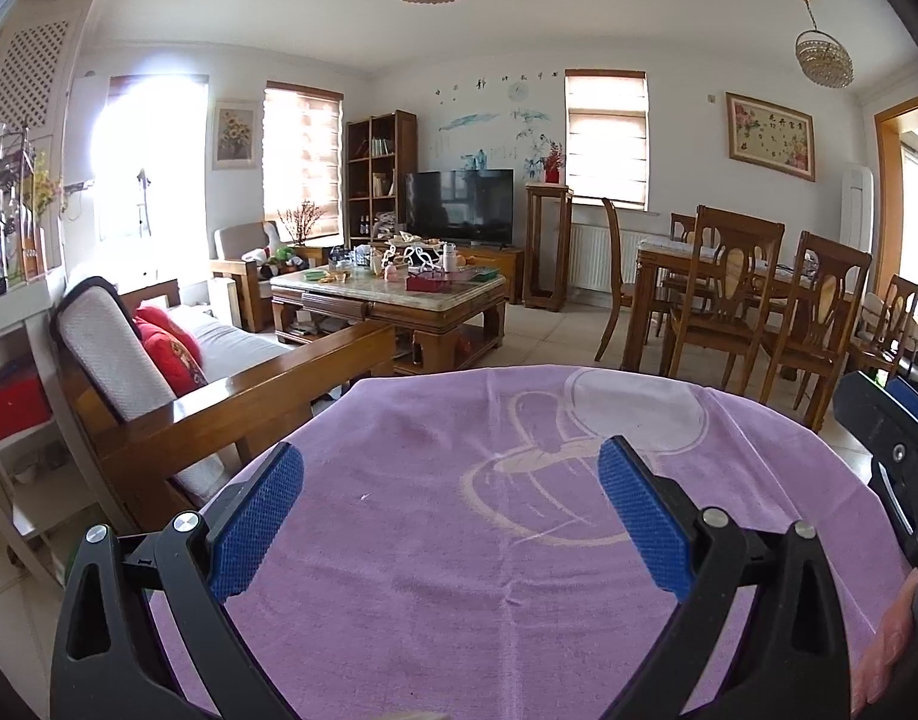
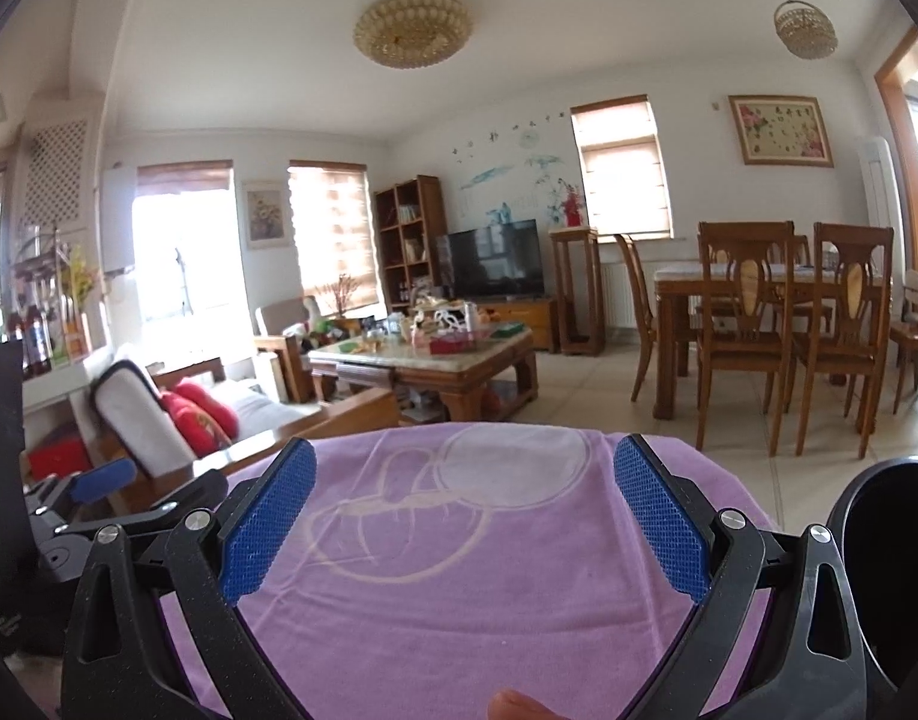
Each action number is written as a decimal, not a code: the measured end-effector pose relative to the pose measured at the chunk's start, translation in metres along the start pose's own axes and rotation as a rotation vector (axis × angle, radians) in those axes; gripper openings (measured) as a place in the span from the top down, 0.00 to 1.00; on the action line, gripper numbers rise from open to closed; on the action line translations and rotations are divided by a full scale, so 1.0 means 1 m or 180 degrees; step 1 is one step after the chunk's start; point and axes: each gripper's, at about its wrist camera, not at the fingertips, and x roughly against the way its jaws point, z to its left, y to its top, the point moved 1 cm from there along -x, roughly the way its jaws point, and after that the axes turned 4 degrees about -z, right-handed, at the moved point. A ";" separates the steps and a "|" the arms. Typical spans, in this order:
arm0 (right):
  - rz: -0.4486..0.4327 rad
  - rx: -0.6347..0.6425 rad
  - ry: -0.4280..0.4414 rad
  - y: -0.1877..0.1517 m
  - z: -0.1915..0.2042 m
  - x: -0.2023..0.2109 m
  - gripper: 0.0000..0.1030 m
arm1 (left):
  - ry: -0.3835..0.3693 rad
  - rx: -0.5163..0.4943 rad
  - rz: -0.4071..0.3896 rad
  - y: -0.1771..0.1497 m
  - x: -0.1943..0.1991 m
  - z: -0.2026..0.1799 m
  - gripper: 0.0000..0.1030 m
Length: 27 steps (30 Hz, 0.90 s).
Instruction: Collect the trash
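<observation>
Both the left gripper (image 1: 450, 495) and the right gripper (image 2: 465, 495) hang with jaws spread wide and empty over a purple cloth (image 1: 459, 570) that lies bare, no trash visible on it. Just right of the cloth, a dark round bin (image 2: 885, 570) shows a black interior whose contents cannot be told. Well beyond the cloth, a cluttered coffee table (image 1: 393, 294) carries a red box (image 1: 428, 282).

We see dark bin (image 2: 891, 570) right of right gripper (image 2: 465, 516) cut by frame edge; coffee table (image 1: 393, 294) clutter ahead too small to identify.
</observation>
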 end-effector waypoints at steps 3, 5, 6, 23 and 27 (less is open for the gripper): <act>-0.0017 -0.0041 0.0010 0.000 -0.001 0.005 0.05 | -0.0009 0.0042 -0.0025 -0.001 0.000 0.004 0.05; -0.0026 -0.0069 0.0018 0.000 -0.002 0.007 0.05 | -0.0015 0.0064 -0.0030 -0.001 0.000 0.005 0.05; -0.0030 -0.0080 0.0019 0.000 -0.001 0.008 0.05 | -0.0009 0.0074 -0.0029 0.000 0.000 0.007 0.05; -0.0101 -0.0190 0.0048 0.004 -0.005 0.016 0.05 | 0.0044 0.0003 -0.0114 0.002 0.004 -0.001 0.05; -0.0084 -0.0186 0.0050 0.003 -0.005 0.014 0.05 | 0.0049 0.0030 -0.0057 0.002 0.001 -0.001 0.05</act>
